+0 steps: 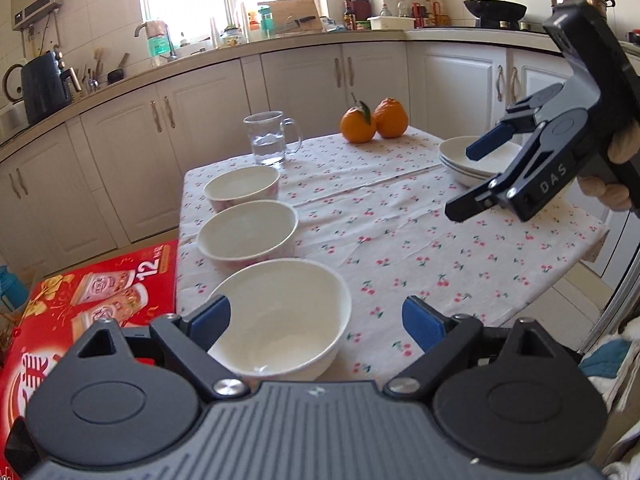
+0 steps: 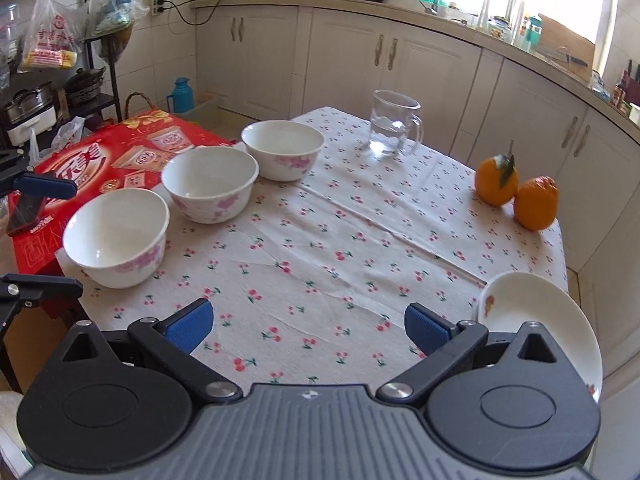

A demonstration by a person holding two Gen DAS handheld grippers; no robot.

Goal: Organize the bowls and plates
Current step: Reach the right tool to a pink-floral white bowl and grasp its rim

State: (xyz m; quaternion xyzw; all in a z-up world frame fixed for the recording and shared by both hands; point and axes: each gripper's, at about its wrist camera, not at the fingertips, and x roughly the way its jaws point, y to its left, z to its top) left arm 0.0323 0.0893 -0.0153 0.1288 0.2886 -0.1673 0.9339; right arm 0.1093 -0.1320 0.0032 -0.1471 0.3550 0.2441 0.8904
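Three white bowls with pink flowers stand in a row on the cherry-print tablecloth (image 2: 320, 248): near bowl (image 1: 280, 320) (image 2: 116, 236), middle bowl (image 1: 248, 236) (image 2: 210, 184), far bowl (image 1: 242, 188) (image 2: 282, 148). A stack of white plates (image 1: 460, 164) (image 2: 536, 320) sits at the table's right edge. My left gripper (image 1: 316, 324) (image 2: 60, 236) is open just above and behind the near bowl, touching nothing. My right gripper (image 2: 308, 326) (image 1: 462, 182) is open and empty. It hovers by the plates, which lie low at its right finger.
A glass mug (image 1: 272, 140) with some water and two oranges (image 1: 374, 124) stand at the far side of the table. A red printed box (image 1: 92, 312) lies beside the bowls, off the table's left edge. Kitchen cabinets (image 1: 200, 120) and a cluttered counter run behind.
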